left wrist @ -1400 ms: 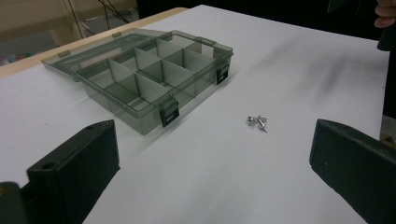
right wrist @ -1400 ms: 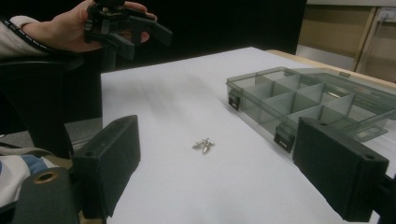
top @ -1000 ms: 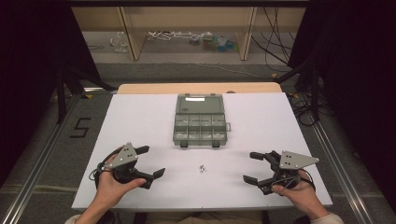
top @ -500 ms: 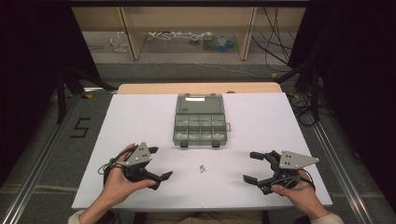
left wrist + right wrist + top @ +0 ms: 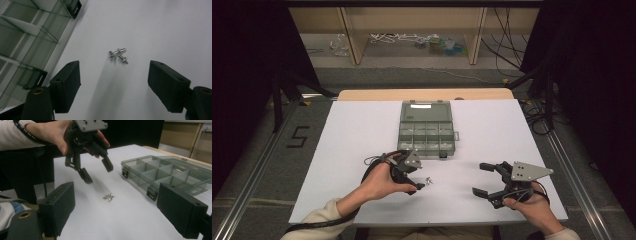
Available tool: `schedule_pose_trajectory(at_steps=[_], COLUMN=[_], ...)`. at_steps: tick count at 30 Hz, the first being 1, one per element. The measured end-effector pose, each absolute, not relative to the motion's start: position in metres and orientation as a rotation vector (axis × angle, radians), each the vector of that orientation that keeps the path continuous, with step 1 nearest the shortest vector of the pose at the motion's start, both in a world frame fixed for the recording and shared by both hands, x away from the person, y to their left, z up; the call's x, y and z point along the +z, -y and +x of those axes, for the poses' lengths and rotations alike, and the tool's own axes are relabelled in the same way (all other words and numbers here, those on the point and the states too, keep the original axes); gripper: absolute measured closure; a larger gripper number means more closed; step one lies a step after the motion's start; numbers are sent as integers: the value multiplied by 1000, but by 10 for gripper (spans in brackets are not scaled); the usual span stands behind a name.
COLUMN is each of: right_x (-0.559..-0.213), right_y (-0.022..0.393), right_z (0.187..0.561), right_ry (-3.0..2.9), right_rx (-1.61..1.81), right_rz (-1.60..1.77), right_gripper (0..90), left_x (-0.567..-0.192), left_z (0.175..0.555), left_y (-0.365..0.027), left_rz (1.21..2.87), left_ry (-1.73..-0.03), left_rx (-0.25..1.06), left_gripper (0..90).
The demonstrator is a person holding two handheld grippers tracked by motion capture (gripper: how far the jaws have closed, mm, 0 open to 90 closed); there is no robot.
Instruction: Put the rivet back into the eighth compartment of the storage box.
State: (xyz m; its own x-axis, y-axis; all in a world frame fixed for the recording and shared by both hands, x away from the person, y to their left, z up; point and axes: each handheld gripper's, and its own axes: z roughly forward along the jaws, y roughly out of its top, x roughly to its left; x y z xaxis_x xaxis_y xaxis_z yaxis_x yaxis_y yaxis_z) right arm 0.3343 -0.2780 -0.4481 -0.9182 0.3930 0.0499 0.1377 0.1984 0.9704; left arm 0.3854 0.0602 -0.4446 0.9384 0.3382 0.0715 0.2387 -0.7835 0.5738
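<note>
the person's left hand (image 5: 379,182) reaches forward over the white counter (image 5: 352,135), with the forearm coming in from the bottom edge at a slant, and it holds the left hand-held gripper (image 5: 417,180) raised above the surface and tipped downward. its jaws stand wide apart and hold nothing; in the left gripper view a small cluster of metal screws (image 5: 117,55) lies on the counter between and just ahead of the two jaws, not touched by them. in the right gripper view the left hand-held gripper (image 5: 96,173) hangs in the air over the screws (image 5: 108,196). the right hand (image 5: 529,205) rests near the front edge at the right side, holding the right hand-held gripper (image 5: 482,180) low, pointed toward the middle of the counter; its jaws are also wide apart and empty, well apart from the screws (image 5: 428,181). a grey transparent compartment box (image 5: 427,127) lies open at the middle of the counter, just beyond the screws. whether its compartments contain anything, one cannot tell.
</note>
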Motion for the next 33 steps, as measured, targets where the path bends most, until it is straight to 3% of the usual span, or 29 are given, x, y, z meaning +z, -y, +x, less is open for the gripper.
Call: schedule_pose_trajectory(at_steps=[10,33], right_x=[-449,-448], right_y=[276,278], right_z=[332,334], right_ry=[-2260,-2289], right_rx=[1799,1774], right_rz=[550,500], right_gripper=[162,162], left_x=[-449,-461], left_z=[386,392], left_y=[-30,-12], left_rz=[2663,2757], left_ry=[-324,-305], left_rx=[158,106], left_gripper=[450,575])
